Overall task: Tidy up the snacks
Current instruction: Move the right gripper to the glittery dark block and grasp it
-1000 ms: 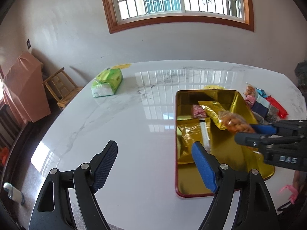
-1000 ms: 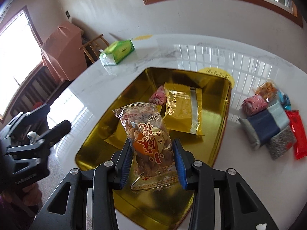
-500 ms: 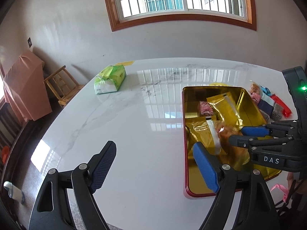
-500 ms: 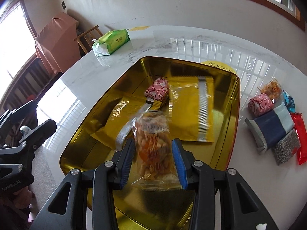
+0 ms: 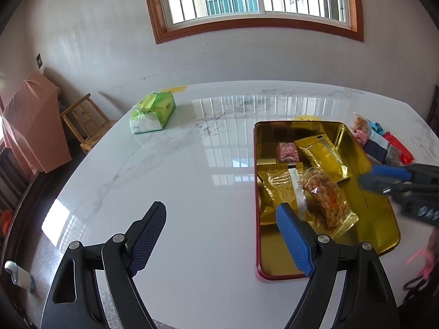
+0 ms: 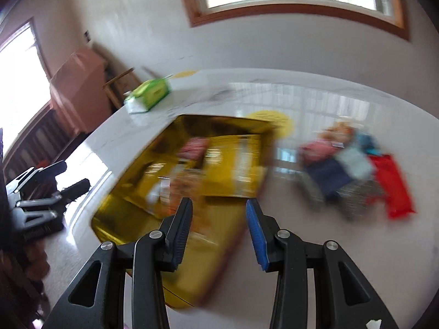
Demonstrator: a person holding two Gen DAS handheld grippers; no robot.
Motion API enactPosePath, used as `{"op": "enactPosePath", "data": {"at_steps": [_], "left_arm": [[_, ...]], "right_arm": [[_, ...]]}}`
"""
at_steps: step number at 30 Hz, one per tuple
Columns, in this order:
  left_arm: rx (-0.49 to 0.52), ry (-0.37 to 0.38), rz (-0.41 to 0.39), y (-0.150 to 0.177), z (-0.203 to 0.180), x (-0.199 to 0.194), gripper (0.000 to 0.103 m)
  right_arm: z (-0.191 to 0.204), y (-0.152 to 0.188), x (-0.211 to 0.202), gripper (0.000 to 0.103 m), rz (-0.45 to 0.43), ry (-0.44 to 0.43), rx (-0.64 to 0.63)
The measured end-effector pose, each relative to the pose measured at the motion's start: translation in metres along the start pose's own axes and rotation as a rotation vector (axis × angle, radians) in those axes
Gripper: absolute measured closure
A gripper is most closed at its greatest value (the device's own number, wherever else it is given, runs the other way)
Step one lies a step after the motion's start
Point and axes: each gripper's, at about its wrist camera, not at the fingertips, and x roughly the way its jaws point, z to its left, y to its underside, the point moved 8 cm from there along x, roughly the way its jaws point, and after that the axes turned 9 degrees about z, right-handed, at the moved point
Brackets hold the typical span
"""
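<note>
While lying loose in the tray, nut packet: clear plastic packet of orange-brown nuts, flat, partly on top of a gold foil sachet, towards the near left of the tray.
Tray: shallow rectangular gold metal tray with a red rim, on the right half of the glossy white marble table.
Other contents: second gold foil sachet farther in, small pink wrapped sweet just left of it.
Left gripper: jaws wide apart, nothing between them, hovering over the table's near side, blue right pad overlapping the tray's near left corner in view.
Right gripper: jaws a narrow gap apart and empty, clamped on nothing, above the tray's right side; own view heavily smeared.
Unsorted pile: heap of small mixed packets, red, navy, grey, pink, on the table just right of the tray, outside it.
Green tissue pack: far left, well apart from everything else.
Stage, as a judgement: nut packet delivered; pile likely next.
Risk, pile: several packets overlapping, so two lifted together or one dragged off, caused by a narrow-set jaw closing on the heap rather than on a single edge.
Risk, tray: a nudge on the slick marble, caused by a finger catching the raised rim.
Risk, contents: stacked slippery wrappers sliding or bunching, caused by dropping more on the same spot.
Risk, aim: poor placement, caused by the blur in the right view.
</note>
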Motion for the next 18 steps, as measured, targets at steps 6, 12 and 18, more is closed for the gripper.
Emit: {"op": "enactPosePath", "data": {"at_steps": [6,12,18], "left_arm": [[0.026,0.055,0.004,-0.004,-0.016,-0.003,0.020],[0.056,0.091,0.018,-0.006,-0.039,-0.005,0.020],[0.080,0.111,0.026,-0.011,-0.056,-0.009,0.020]], "right_arm": [[-0.092,0.018,-0.034,0.063,-0.015,0.118,0.136],[-0.125,0.023,-0.036,0.063,-0.024,0.129,0.173],[-0.121,0.009,-0.007,0.048,0.021,0.141,0.036]]}}
